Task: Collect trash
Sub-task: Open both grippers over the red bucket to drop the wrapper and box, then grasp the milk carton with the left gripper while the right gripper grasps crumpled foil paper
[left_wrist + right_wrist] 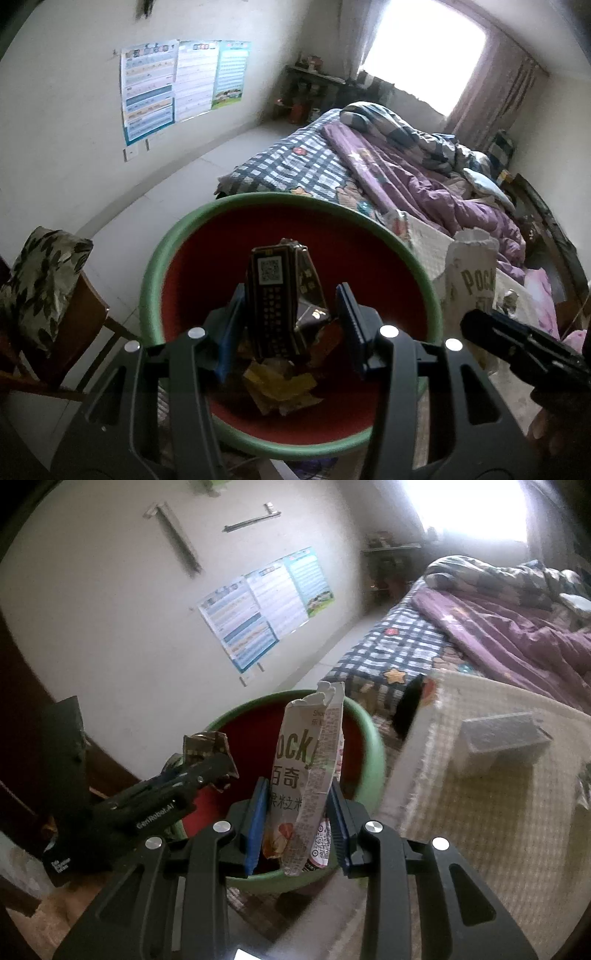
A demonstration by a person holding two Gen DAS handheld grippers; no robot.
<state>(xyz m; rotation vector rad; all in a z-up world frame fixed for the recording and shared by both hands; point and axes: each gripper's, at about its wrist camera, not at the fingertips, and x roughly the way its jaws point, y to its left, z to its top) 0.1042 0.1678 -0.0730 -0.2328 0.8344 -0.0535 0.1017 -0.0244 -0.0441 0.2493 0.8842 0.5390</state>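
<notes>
Two tools w/ trash hung over the green bin [162, 258]: left tool [291, 325] pinched a dark box [275, 295] above its centre; right tool [297, 823] clamped a torn snack wrapper [308, 775] at 3 o'clock, prob. ready to drop.

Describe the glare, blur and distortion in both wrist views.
Left wrist: the window is blown out white; straight wall lines bow from the fisheye; the green bin looks fairly sharp. Right wrist: the window flares hazily; the table edge and grey box are smeared.
</notes>
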